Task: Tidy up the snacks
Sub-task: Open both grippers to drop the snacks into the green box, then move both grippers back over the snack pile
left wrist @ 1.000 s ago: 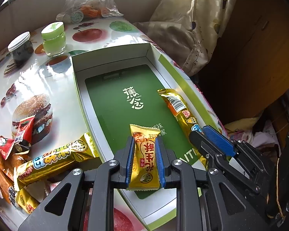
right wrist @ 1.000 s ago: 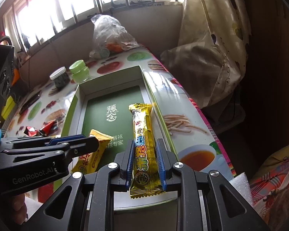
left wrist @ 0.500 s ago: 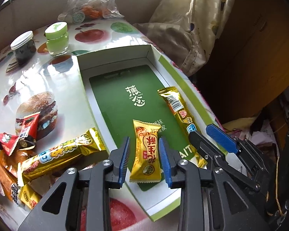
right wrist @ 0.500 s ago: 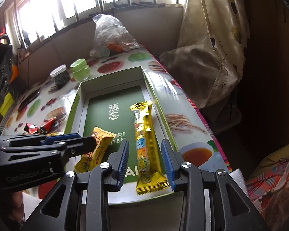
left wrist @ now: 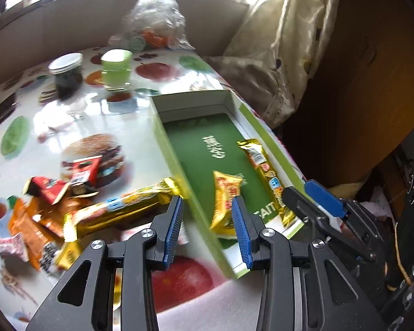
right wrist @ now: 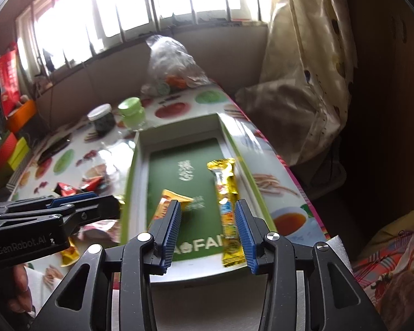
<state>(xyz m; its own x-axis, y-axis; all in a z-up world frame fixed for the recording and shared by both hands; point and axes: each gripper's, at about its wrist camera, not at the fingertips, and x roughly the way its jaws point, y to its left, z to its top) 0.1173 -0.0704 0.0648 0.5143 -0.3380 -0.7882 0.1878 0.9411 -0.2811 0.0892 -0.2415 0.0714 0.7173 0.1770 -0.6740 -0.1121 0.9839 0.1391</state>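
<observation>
L tool [left wrist: 207, 220] open, jaws just been opening, nothing btwn the pads. Its gap sits over the box's [left wrist: 165, 135] left wall, w/ the short bar [left wrist: 225, 202] lying just by the right pad, inside the box, not gripped. R tool [right wrist: 207, 226] also open, jaws just been opening; long bar [right wrist: 226, 193] lies flat btwn the pads' line near the right one, pads not pressing it.

Box: shallow, lime-green walls, white inner rim, dark green floor w/ white print. It sits on the table [left wrist: 69, 121] at the right side, near the table's edge. Both bars rest on its floor toward the near end: short bar left, long bar along the right wall, the two apart.

Outside the box, left of it on the table: a 2nd long gold bar [left wrist: 124, 207], one end touching or nearly touching the box wall (blur, can't tell which). Past that a loose pile [left wrist: 36, 220] of red, orange & yellow packets, some overlapping.

Far end of table: dark jar [left wrist: 66, 74] w/ white lid, green jar [left wrist: 116, 69] beside it, clear bag [left wrist: 154, 24] behind them near the window sill. Curtain [left wrist: 289, 41] hangs at right.

In the right wrist view the L tool [right wrist: 82, 201] shows side-on at left, over the packets, w/ a hand [right wrist: 19, 289] below it.
</observation>
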